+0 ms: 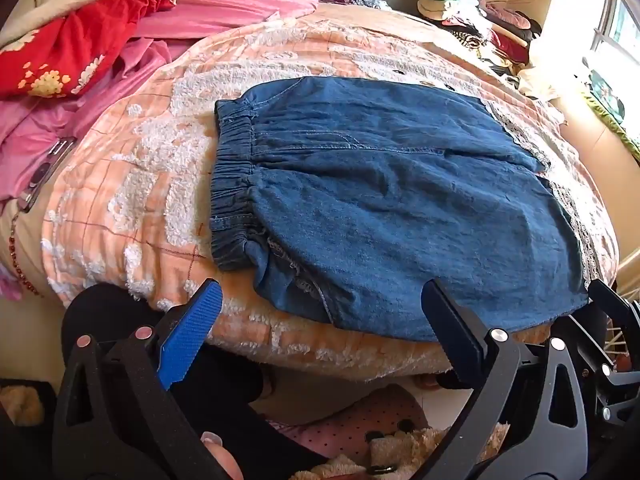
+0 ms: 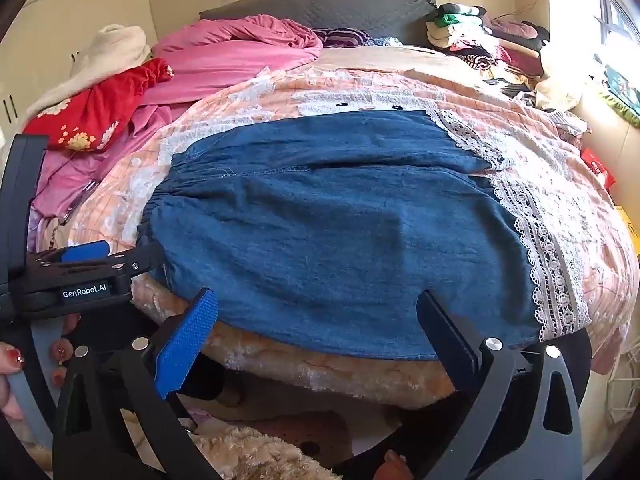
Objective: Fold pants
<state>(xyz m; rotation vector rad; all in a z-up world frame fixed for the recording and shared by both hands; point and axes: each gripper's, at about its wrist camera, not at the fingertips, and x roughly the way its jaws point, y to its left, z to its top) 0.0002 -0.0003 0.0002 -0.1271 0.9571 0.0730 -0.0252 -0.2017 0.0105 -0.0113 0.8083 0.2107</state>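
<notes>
At the bed's [image 2: 360, 380] near edge, denim pants [image 2: 328, 232] lie flat, seemingly folded once. Left gripper [image 1: 320, 304] and right gripper [image 2: 316, 312]: fingers spread, pinching nothing.

The pants [image 1: 392, 208] are blue denim with a gathered elastic waistband at the left and white lace trim along the hems at the right. They lie flat, folded leg on leg, at the near edge of the bed.
</notes>
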